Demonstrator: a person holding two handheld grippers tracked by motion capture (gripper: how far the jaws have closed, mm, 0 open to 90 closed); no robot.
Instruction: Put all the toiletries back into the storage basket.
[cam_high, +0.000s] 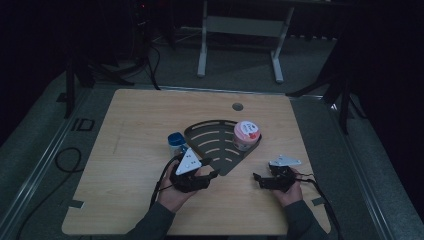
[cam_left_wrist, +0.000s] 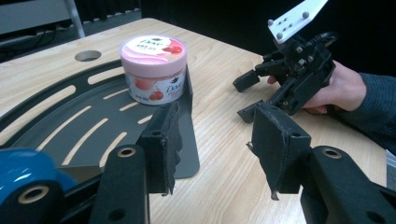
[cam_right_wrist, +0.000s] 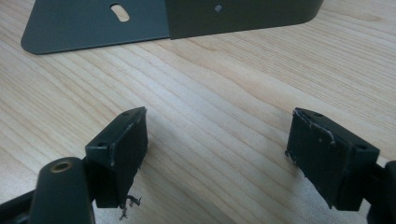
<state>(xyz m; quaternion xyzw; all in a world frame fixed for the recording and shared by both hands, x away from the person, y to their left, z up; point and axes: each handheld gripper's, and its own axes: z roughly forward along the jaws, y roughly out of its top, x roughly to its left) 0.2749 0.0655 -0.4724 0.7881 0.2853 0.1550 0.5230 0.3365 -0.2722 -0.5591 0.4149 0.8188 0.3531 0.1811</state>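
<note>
Wooden table (cam_high: 130, 200), slotted tray (cam_high: 210, 142), perhaps blue jar (cam_high: 176, 142)

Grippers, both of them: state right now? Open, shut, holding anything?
Left gripper: open, nothing between its jaws, at the dark slotted tray's near edge.
Right gripper: open, empty, over bare wooden table.

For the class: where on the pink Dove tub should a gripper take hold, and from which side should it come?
Grip the pink Dove tub across its round side wall below the lid, coming from above or from the tray's open inner side. It stands upright in the corner of the black slotted tray, whose raised wall blocks the right-hand side.
</note>
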